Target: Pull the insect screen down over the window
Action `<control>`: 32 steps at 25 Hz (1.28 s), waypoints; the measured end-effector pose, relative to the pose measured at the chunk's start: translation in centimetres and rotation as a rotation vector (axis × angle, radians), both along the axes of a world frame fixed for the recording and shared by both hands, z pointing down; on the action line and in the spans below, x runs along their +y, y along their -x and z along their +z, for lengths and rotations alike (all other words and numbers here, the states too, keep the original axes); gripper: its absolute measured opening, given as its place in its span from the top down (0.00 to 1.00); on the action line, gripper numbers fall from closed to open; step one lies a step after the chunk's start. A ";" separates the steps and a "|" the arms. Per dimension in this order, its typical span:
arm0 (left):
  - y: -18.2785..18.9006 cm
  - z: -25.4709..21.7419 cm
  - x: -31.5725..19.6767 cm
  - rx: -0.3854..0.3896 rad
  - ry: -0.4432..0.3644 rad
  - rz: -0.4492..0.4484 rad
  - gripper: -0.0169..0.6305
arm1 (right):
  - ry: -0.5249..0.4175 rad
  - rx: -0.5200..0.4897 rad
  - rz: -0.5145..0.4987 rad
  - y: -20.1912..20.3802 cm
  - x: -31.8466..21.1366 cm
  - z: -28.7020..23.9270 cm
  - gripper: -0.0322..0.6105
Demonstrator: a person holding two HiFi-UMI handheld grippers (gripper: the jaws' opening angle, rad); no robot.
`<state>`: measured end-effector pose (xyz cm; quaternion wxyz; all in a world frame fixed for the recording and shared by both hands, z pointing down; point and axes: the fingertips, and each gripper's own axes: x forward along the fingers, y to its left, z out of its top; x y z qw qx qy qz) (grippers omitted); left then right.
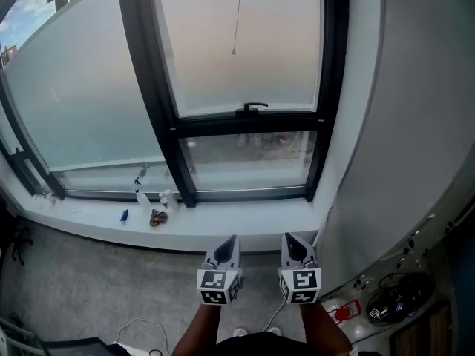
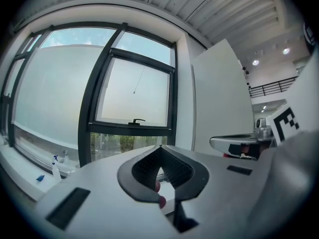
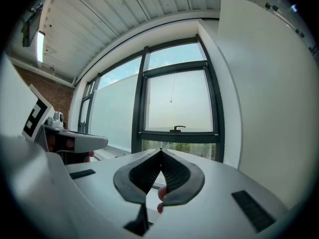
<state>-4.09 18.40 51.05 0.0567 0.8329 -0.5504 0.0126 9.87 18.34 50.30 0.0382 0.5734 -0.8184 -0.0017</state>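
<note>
A black-framed window [image 1: 245,124] faces me, with a thin pull cord [image 1: 237,21] hanging in front of its upper pane and ending in a small weight [image 1: 234,51]. I see no screen itself, only the cord [image 2: 137,82] [image 3: 173,89]. A black handle [image 1: 251,107] sits on the frame's middle bar. My left gripper [image 1: 233,237] and right gripper [image 1: 286,236] are held side by side, level, below the sill and well short of the window. Both point at the window with jaws shut and nothing between them [image 2: 160,146] [image 3: 160,149].
On the white sill [image 1: 223,221] stand spray bottles [image 1: 141,196], a blue item [image 1: 124,215] and a brown object [image 1: 157,217]. A white wall panel [image 1: 415,124] rises close on the right. Cables and a red object [image 1: 343,311] lie on the floor at the lower right.
</note>
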 end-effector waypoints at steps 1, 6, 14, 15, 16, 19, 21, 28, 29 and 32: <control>0.1 0.1 0.0 0.001 0.001 0.002 0.97 | 0.003 0.002 0.001 0.1 0.0 0.1 0.95; 1.3 1.0 -0.5 0.004 0.024 0.009 0.97 | 0.015 0.014 0.005 1.4 -0.4 0.7 0.95; 4.7 1.6 -1.7 0.006 0.039 -0.002 0.97 | 0.012 0.015 0.028 4.1 -1.4 1.2 0.95; 5.1 1.8 -2.0 -0.012 0.038 -0.003 0.97 | 0.011 0.012 0.033 4.4 -1.5 1.3 0.95; 5.5 2.0 -2.2 -0.028 0.036 -0.004 0.97 | 0.012 0.009 0.037 4.7 -1.6 1.4 0.95; 6.7 2.6 -2.5 -0.039 0.038 0.001 0.97 | 0.014 0.007 0.037 5.9 -1.7 1.8 0.95; 7.1 3.5 -2.4 -0.034 0.050 0.007 0.97 | 0.018 0.020 0.033 6.5 -1.7 2.3 0.95; 6.7 4.5 -3.9 -0.098 0.050 -0.007 0.97 | 0.054 0.055 0.026 6.4 -3.7 3.6 0.95; 6.5 4.4 -4.5 -0.100 0.046 -0.004 0.97 | 0.058 0.057 0.025 6.3 -4.3 3.8 0.95; 5.9 4.1 -6.7 -0.073 0.050 0.000 0.97 | 0.067 0.059 0.028 5.8 -6.4 4.3 0.95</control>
